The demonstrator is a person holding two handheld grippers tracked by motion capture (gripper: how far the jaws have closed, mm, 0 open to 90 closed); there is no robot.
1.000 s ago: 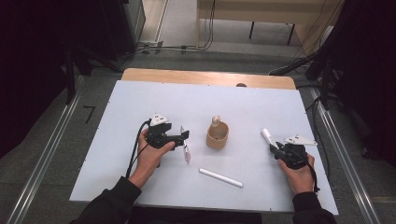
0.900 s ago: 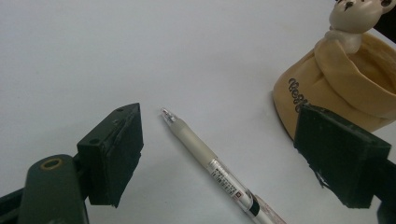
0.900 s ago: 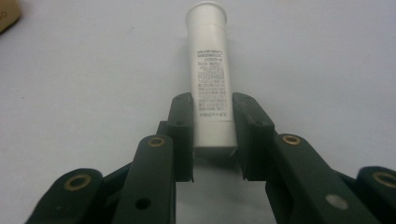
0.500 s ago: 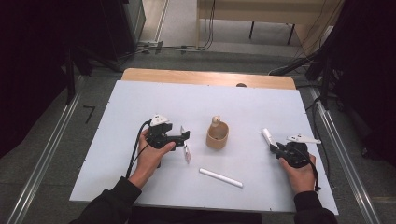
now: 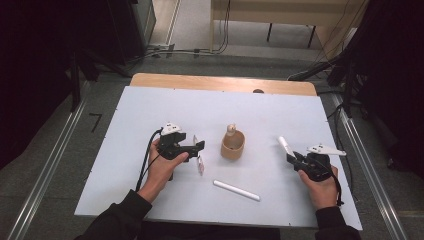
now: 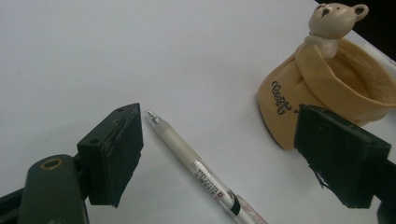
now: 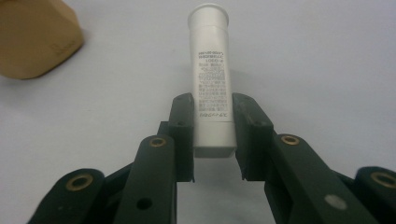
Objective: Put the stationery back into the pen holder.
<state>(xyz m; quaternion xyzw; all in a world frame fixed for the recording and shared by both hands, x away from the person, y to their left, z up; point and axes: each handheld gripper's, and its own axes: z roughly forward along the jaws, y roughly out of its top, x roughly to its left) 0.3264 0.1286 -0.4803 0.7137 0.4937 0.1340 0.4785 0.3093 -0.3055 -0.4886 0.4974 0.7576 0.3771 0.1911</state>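
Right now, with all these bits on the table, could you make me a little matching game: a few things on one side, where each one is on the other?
Things:
1. white tube
2. pen
3. bear cup
4. white stick

Places:
A. lying on the table between the open left tongs
B. standing near the middle of the table
C. gripped by the right tongs
D. lying loose on the table, nearest the person, between the two hands

Pairs: 1-C, 2-A, 3-B, 4-D
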